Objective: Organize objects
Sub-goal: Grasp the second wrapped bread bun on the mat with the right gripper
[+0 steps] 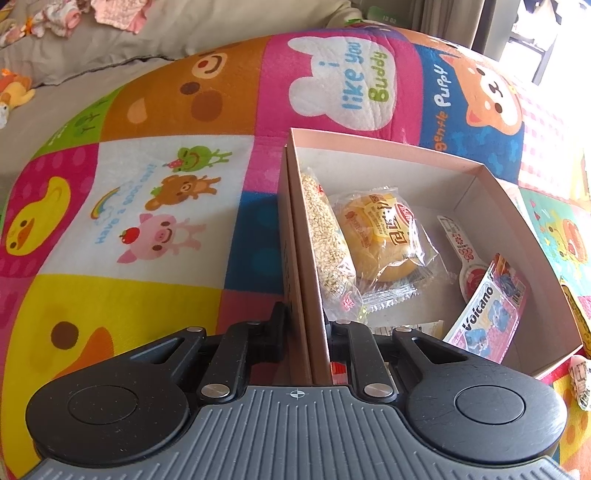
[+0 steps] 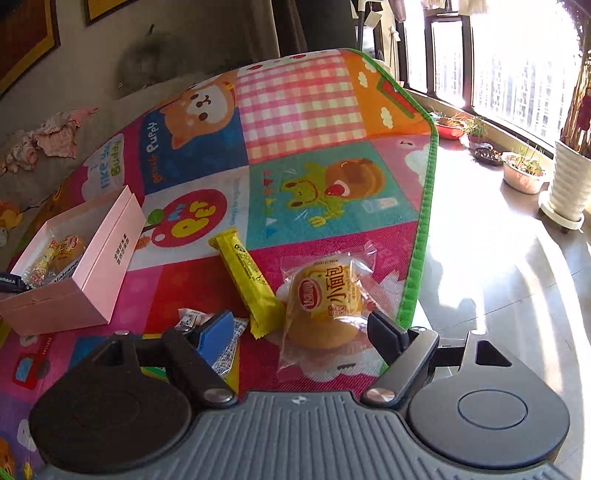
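My left gripper (image 1: 306, 321) is shut on the left wall of an open pink box (image 1: 480, 173), one finger outside and one inside. The box holds a sesame snack packet (image 1: 325, 229), a wrapped yellow bun (image 1: 384, 236), a red-and-white sachet (image 1: 467, 258) and a "Volcano" packet (image 1: 487, 314). In the right wrist view the box (image 2: 110, 251) sits at the left. My right gripper (image 2: 301, 330) is open, its fingers on either side of a second wrapped bun (image 2: 325, 295) on the mat, not touching it. A yellow bar (image 2: 243, 273) lies just left of that bun.
Small wrapped sweets (image 2: 190, 317) and a printed packet (image 2: 229, 354) lie by my right gripper's left finger. The colourful play mat (image 2: 303, 110) ends at a green border (image 2: 424, 236), with sunlit floor and plant pots (image 2: 524, 173) beyond. A grey couch with clothes (image 1: 110, 14) lies behind.
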`<state>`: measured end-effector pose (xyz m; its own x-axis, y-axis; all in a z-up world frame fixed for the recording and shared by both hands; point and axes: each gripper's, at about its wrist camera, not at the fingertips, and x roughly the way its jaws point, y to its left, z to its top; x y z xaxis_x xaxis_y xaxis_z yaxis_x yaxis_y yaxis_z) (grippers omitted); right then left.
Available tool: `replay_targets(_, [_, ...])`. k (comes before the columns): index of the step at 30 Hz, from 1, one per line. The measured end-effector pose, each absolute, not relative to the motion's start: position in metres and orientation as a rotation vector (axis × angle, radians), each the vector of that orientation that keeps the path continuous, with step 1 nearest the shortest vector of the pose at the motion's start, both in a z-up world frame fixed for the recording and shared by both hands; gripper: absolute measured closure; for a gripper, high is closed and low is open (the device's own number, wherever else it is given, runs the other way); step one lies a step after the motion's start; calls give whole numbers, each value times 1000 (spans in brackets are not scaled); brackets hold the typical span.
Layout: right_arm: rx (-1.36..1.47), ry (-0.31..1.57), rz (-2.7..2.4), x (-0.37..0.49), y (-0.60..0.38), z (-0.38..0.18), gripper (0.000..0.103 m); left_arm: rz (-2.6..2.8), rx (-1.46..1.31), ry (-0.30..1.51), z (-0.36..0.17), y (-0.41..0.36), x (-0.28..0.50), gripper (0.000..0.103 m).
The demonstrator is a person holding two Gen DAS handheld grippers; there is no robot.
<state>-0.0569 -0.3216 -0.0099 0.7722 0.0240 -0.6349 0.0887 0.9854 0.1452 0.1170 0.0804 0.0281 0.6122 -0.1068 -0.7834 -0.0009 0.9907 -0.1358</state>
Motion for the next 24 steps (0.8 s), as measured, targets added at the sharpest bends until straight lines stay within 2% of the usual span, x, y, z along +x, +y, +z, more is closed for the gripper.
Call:
replay_targets(4, [119,652,-6,-71,-296,-12,23,-61,-114,916,29,79,116,87])
replay_targets(10, [128,591,-106,-55,-326,-5,23,-59,-114,918,29,79,117,87])
replay_targets(12, [176,608,-127,-44,-340,-10,28,-59,-114,918,28,79,117,87])
replay_targets(13, [194,619,-126,-39,-344,-14,37,-59,-114,918,28,79,117,87])
replay_targets(14, [204,626,-132,-34,-346,-16,40,-58,-114,919,28,79,117,87])
replay_targets(19, [311,596,12,-28,-337,-15,43,-56,-115,920,28,79,117,87])
replay_targets(24, [114,521,-17,-49,-299,-1,40,-51,-105,919,29,78,117,87])
